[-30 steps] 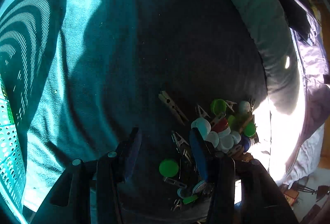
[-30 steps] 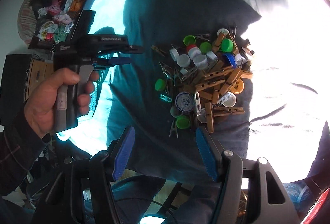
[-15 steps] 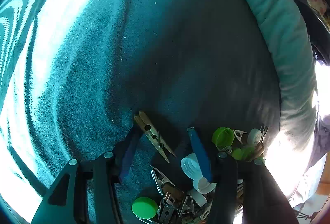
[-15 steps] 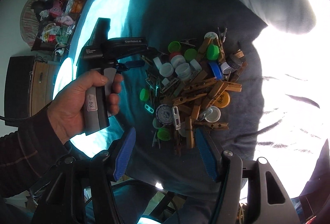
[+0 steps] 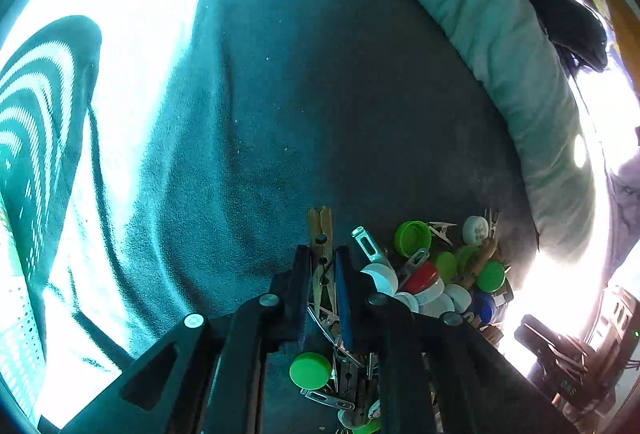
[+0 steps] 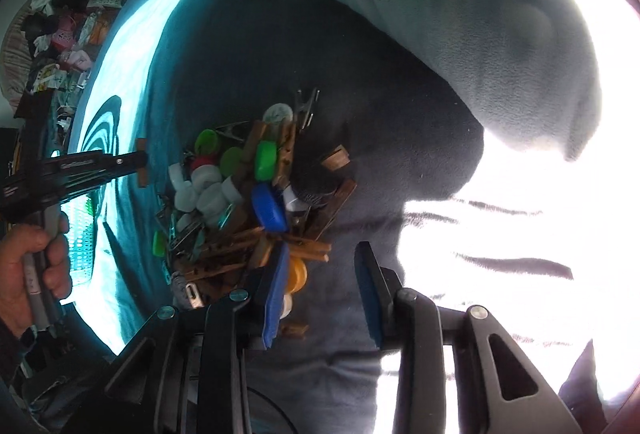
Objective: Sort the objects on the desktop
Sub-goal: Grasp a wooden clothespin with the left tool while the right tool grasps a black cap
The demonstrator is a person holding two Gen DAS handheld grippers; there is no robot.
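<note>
A heap of wooden clothespins, metal clips and bottle caps [image 6: 248,202] lies on a teal blanket [image 5: 280,94]. My left gripper [image 5: 322,274] is shut on a wooden clothespin [image 5: 321,234] at the heap's left edge; the pin points forward between the fingers. It also shows in the right wrist view [image 6: 141,162], held off the blanket. My right gripper [image 6: 324,294] is open and empty, low at the near edge of the heap, its left finger [image 6: 276,294] against a yellow cap [image 6: 298,274]. A loose green cap [image 5: 310,370] lies under the left gripper.
A green perforated basket [image 5: 16,334] stands at the far left, also in the right wrist view [image 6: 82,234]. A rolled pale pillow [image 5: 500,46] borders the blanket on the far side. Cluttered shelves [image 6: 60,18] stand beyond the bed.
My left gripper closed on the wooden clothespin and lifted it. My right gripper moved closer to the heap and stayed open.
</note>
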